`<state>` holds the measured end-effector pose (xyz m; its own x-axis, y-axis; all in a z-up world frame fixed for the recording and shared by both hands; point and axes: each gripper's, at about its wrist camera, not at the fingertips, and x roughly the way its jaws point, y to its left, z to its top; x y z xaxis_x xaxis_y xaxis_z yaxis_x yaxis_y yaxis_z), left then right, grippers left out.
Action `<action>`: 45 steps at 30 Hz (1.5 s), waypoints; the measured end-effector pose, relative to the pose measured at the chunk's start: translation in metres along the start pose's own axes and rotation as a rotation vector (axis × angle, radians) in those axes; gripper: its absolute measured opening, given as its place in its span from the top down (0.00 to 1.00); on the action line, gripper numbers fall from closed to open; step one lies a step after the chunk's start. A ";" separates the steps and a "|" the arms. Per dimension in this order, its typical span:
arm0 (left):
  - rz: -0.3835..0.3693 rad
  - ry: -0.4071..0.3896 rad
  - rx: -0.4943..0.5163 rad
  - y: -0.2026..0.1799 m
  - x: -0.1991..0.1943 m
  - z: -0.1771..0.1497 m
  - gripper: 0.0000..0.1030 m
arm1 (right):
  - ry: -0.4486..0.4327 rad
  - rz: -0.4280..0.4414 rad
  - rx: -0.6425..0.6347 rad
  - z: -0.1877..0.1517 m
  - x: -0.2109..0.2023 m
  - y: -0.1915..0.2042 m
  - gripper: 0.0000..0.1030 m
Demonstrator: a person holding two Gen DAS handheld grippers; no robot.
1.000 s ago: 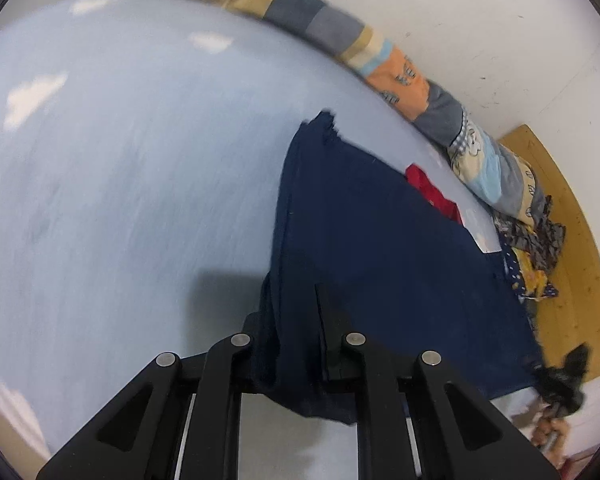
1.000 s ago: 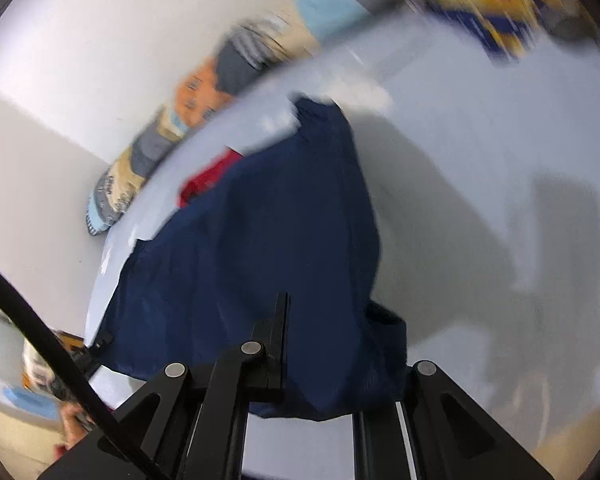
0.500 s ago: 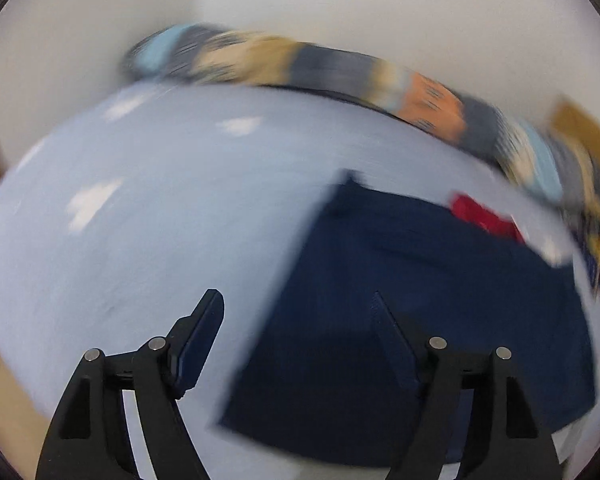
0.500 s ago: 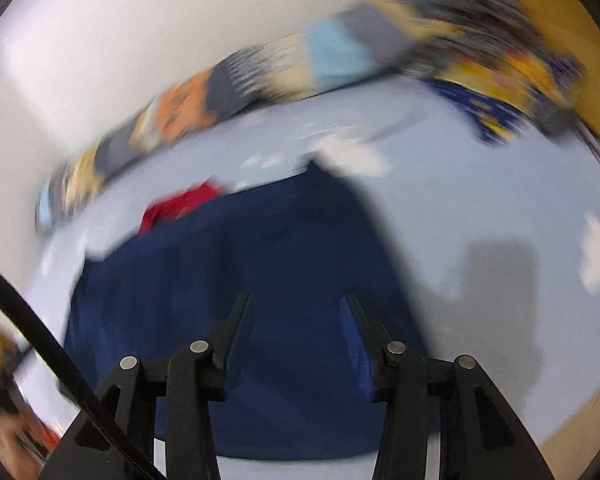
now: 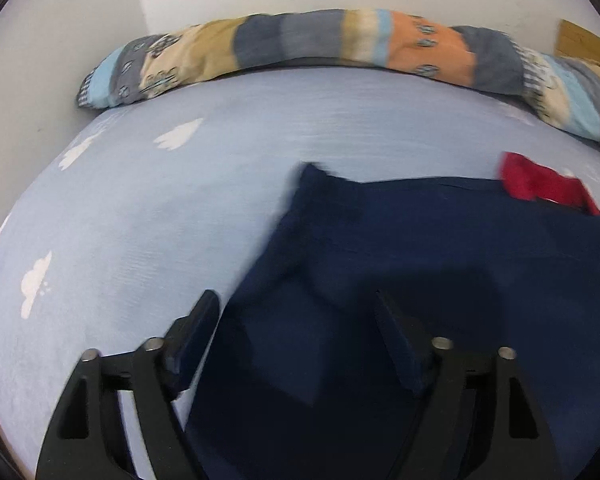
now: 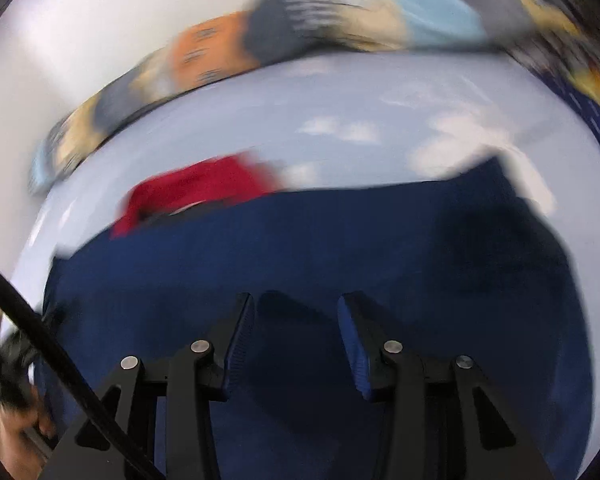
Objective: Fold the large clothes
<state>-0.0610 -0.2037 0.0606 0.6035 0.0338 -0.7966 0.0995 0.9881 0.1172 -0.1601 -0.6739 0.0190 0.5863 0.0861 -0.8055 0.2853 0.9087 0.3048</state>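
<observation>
In the left wrist view, the left gripper [image 5: 296, 320] hangs with its fingers spread wide and empty over the near left part of a navy garment [image 5: 440, 264] lying flat on the pale blue bed sheet [image 5: 148, 208], with a red cloth [image 5: 540, 182] at its far edge and a striped bolster [image 5: 340, 46] along the wall. In the blurred right wrist view, the right gripper [image 6: 296, 328] is likewise parted and holding nothing above the navy garment [image 6: 340, 248], the red cloth [image 6: 196, 192] just beyond it.
</observation>
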 end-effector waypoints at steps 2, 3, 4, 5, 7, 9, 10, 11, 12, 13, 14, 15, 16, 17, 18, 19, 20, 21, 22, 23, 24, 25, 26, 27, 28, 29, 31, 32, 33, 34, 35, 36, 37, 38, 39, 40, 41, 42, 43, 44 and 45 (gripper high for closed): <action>-0.005 0.014 -0.078 0.027 0.009 0.003 0.11 | -0.013 -0.053 0.076 0.010 -0.002 -0.036 0.74; -0.010 0.025 -0.120 0.039 0.011 0.002 0.11 | -0.015 -0.058 0.117 0.012 -0.004 -0.050 0.88; -0.021 0.035 -0.163 0.050 0.015 0.002 0.11 | -0.011 -0.021 0.195 0.012 -0.006 -0.069 0.92; -0.052 0.046 -0.218 0.061 0.017 0.001 0.11 | -0.012 -0.011 0.232 0.012 -0.009 -0.078 0.99; -0.070 0.057 -0.263 0.070 0.014 -0.002 0.11 | -0.003 -0.064 0.257 0.011 -0.016 -0.083 0.99; -0.042 0.036 -0.224 0.064 0.001 -0.003 0.11 | -0.013 -0.120 0.217 0.008 -0.028 -0.068 0.86; -0.040 0.027 -0.200 0.060 -0.005 -0.004 0.11 | -0.023 -0.110 0.190 0.007 -0.032 -0.059 0.82; -0.045 0.015 -0.171 0.053 -0.014 -0.004 0.11 | -0.023 -0.087 0.169 0.006 -0.038 -0.053 0.74; -0.054 0.002 -0.142 0.046 -0.023 -0.006 0.11 | -0.021 -0.057 0.146 0.005 -0.044 -0.043 0.71; -0.061 -0.014 -0.110 0.037 -0.033 -0.008 0.11 | -0.017 -0.039 0.115 0.001 -0.051 -0.032 0.70; -0.063 -0.030 -0.069 0.028 -0.043 -0.012 0.11 | -0.010 -0.034 0.081 -0.006 -0.058 -0.022 0.69; -0.063 -0.043 -0.025 0.016 -0.053 -0.017 0.11 | 0.003 -0.032 0.035 -0.014 -0.063 -0.008 0.68; -0.065 -0.051 0.004 0.008 -0.060 -0.021 0.11 | 0.014 -0.029 -0.010 -0.023 -0.069 0.006 0.68; -0.072 -0.055 0.047 -0.005 -0.069 -0.030 0.11 | 0.020 -0.027 -0.045 -0.032 -0.074 0.018 0.66; -0.076 -0.050 0.073 -0.013 -0.073 -0.035 0.11 | 0.031 -0.021 -0.078 -0.042 -0.078 0.029 0.63; -0.080 -0.039 0.111 -0.026 -0.079 -0.046 0.11 | 0.045 -0.013 -0.106 -0.055 -0.082 0.039 0.62; -0.083 -0.032 0.131 -0.034 -0.083 -0.053 0.11 | 0.053 -0.006 -0.116 -0.065 -0.085 0.045 0.62; -0.084 -0.018 0.158 -0.043 -0.087 -0.062 0.11 | 0.061 0.009 -0.117 -0.078 -0.090 0.050 0.61; -0.081 -0.009 0.174 -0.051 -0.091 -0.071 0.11 | 0.071 0.036 -0.115 -0.091 -0.093 0.054 0.60; -0.085 -0.002 0.172 -0.058 -0.097 -0.081 0.11 | 0.080 0.053 -0.106 -0.103 -0.096 0.056 0.59; -0.096 0.007 0.150 -0.061 -0.101 -0.092 0.11 | 0.090 0.057 -0.095 -0.114 -0.096 0.058 0.57; -0.103 0.025 0.118 -0.064 -0.102 -0.103 0.11 | 0.107 0.050 -0.090 -0.129 -0.095 0.061 0.56; -0.105 0.052 0.094 -0.065 -0.099 -0.113 0.11 | 0.120 0.039 -0.092 -0.137 -0.093 0.061 0.54; -0.101 0.085 0.067 -0.068 -0.094 -0.125 0.10 | 0.136 0.020 -0.096 -0.148 -0.088 0.062 0.51; -0.086 0.084 0.042 -0.069 -0.091 -0.133 0.06 | 0.141 -0.017 -0.118 -0.160 -0.081 0.066 0.51; -0.059 0.043 0.023 -0.070 -0.093 -0.139 0.02 | 0.126 -0.048 -0.148 -0.166 -0.079 0.072 0.50; -0.023 0.004 0.024 -0.071 -0.091 -0.145 0.00 | 0.094 -0.126 -0.229 -0.175 -0.077 0.086 0.45; -0.021 -0.006 0.025 -0.071 -0.091 -0.147 0.00 | 0.088 -0.137 -0.232 -0.176 -0.078 0.088 0.44; -0.021 -0.014 0.025 -0.071 -0.091 -0.148 0.00 | 0.084 -0.140 -0.222 -0.176 -0.078 0.088 0.44; -0.020 -0.021 0.027 -0.072 -0.091 -0.149 0.00 | 0.087 -0.139 -0.215 -0.176 -0.079 0.087 0.44; -0.020 -0.028 0.031 -0.072 -0.091 -0.150 0.00 | 0.091 -0.137 -0.213 -0.175 -0.080 0.086 0.44; -0.022 -0.033 0.034 -0.071 -0.092 -0.149 0.00 | 0.098 -0.134 -0.213 -0.173 -0.080 0.084 0.44; -0.024 -0.038 0.035 -0.070 -0.092 -0.149 0.00 | 0.102 -0.130 -0.212 -0.171 -0.081 0.082 0.44; -0.022 -0.042 0.033 -0.070 -0.093 -0.149 0.00 | 0.096 -0.122 -0.210 -0.169 -0.085 0.082 0.44; -0.020 -0.043 0.029 -0.070 -0.093 -0.147 0.00 | 0.081 -0.102 -0.207 -0.168 -0.089 0.081 0.44; -0.018 -0.041 0.020 -0.070 -0.093 -0.146 0.00 | 0.061 -0.089 -0.213 -0.166 -0.093 0.083 0.44; -0.014 -0.044 0.021 -0.072 -0.095 -0.144 0.00 | 0.042 -0.096 -0.229 -0.163 -0.096 0.087 0.41; -0.003 -0.062 0.036 -0.075 -0.097 -0.143 0.00 | 0.019 -0.115 -0.251 -0.161 -0.098 0.091 0.34; 0.007 -0.085 0.059 -0.081 -0.100 -0.141 0.00 | -0.002 -0.135 -0.269 -0.159 -0.099 0.095 0.32; 0.009 -0.098 0.078 -0.087 -0.101 -0.139 0.00 | -0.017 -0.146 -0.278 -0.157 -0.096 0.097 0.31; 0.007 -0.106 0.087 -0.092 -0.101 -0.137 0.00 | -0.022 -0.151 -0.274 -0.155 -0.094 0.097 0.31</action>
<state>-0.2396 -0.2770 0.0493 0.6840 0.0202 -0.7292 0.1602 0.9710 0.1773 -0.3053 -0.5302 0.0456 0.5699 -0.0644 -0.8192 0.1568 0.9871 0.0316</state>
